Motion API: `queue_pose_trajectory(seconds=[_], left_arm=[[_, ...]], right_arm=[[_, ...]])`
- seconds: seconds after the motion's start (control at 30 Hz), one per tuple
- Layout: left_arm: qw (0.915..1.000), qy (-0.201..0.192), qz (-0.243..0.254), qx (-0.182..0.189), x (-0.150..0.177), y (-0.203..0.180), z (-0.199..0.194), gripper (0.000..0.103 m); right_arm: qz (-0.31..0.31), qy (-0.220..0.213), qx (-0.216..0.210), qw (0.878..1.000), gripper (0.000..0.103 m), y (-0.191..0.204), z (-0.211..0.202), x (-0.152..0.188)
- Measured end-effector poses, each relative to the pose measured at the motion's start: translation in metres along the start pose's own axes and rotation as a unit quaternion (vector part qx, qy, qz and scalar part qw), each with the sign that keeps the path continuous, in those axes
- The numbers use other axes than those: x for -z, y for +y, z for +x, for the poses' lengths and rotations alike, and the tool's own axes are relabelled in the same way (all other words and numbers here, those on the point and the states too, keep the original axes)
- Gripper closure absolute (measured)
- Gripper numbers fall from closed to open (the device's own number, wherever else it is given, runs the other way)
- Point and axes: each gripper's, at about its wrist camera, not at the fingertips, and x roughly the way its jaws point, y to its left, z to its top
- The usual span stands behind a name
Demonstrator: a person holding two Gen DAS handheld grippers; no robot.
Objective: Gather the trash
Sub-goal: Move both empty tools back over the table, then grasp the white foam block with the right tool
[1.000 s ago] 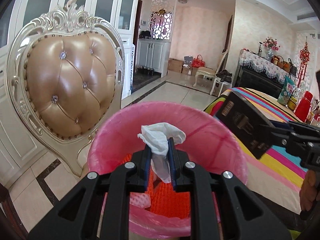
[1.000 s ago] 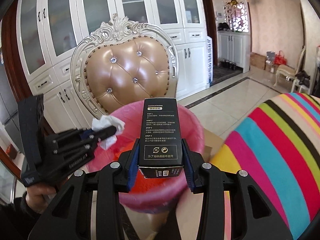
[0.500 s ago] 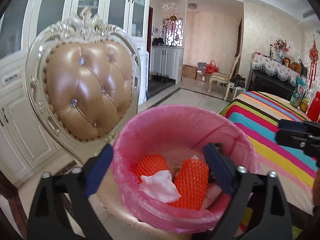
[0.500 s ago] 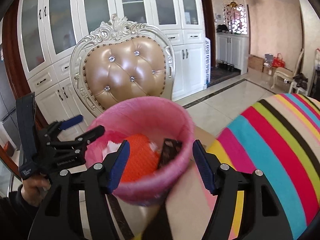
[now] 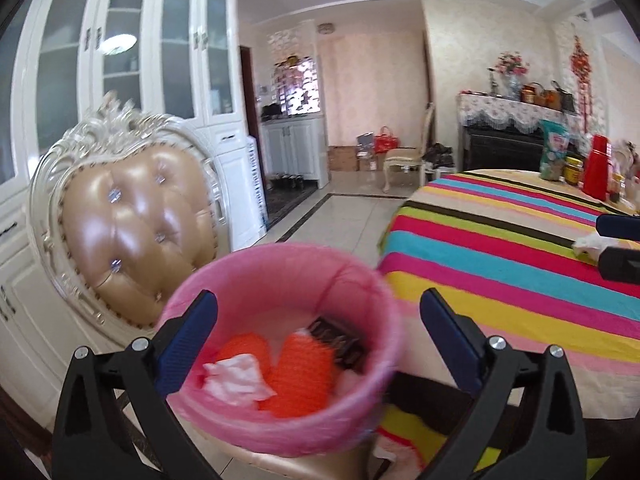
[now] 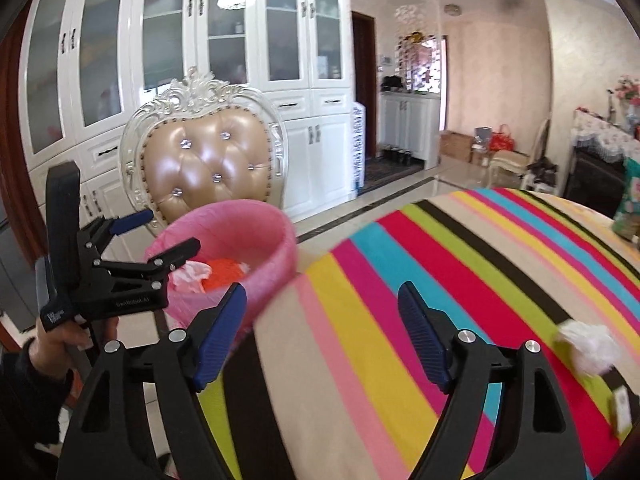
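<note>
A bin with a pink liner (image 5: 256, 280) stands beside the striped table. In it lie a white tissue (image 5: 240, 376), orange mesh pieces (image 5: 300, 372) and a black box (image 5: 338, 344). My left gripper (image 5: 318, 320) hangs open over the bin's near rim, holding nothing; the right wrist view shows it as well (image 6: 168, 232). My right gripper (image 6: 320, 312) is over the striped tablecloth (image 6: 400, 280). Its jaws are opening, with nothing between them. A crumpled white tissue (image 6: 588, 348) lies on the cloth to its right, also in the left wrist view (image 5: 592, 244).
An ornate chair with a tan padded back (image 5: 132, 232) stands behind the bin, with white cabinets (image 6: 200, 40) beyond it. Jars and a red container (image 5: 596, 172) sit at the table's far end. A small card (image 6: 622, 404) lies near the tissue. A person's hand (image 6: 60, 344) holds the left gripper.
Both grippers opened. The left let the tissue fall and the right dropped the black box into the bin. Both then drew back and swung right, the right one over the table.
</note>
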Motion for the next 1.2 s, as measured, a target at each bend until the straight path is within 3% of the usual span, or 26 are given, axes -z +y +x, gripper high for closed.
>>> queue_pose_trajectory(seconds=[0.2,0.37,0.47,0.57,0.67,0.8,0.93,1.07,1.2], left_arm=[[0.9986,-0.004,0.008,0.052,-0.012,-0.062,-0.011,0.005],[0.9905,-0.010,0.027,0.134,-0.024,-0.140,-0.021,0.005],[0.9823,-0.014,0.047,0.181,-0.028,-0.195,-0.027,0.005],[0.9653,-0.001,0.061,0.254,-0.032,-0.258,-0.032,0.005],[0.9508,0.013,0.079,0.299,-0.034,-0.311,-0.033,0.005],[0.9438,0.016,0.095,0.316,-0.034,-0.368,-0.030,0.005],[0.9402,0.025,0.101,0.324,-0.034,-0.414,-0.024,0.005],[0.9392,0.045,0.099,0.325,-0.028,-0.442,-0.011,0.005],[0.9370,0.045,0.090,0.334,-0.021,-0.444,-0.009,0.005]], right_arm=[[0.019,-0.008,0.050,0.999,0.023,-0.034,-0.047,0.029],[0.067,-0.010,0.111,0.992,0.020,-0.086,-0.091,0.060],[0.098,-0.007,0.161,0.982,0.020,-0.121,-0.119,0.079],[0.123,-0.004,0.209,0.970,0.020,-0.155,-0.149,0.100],[0.158,-0.005,0.256,0.954,0.019,-0.190,-0.178,0.121],[0.209,-0.013,0.299,0.931,0.019,-0.234,-0.213,0.147],[0.226,-0.012,0.333,0.916,0.019,-0.263,-0.232,0.162],[0.246,-0.001,0.352,0.903,0.019,-0.296,-0.243,0.183],[0.267,0.021,0.359,0.894,0.019,-0.324,-0.243,0.201]])
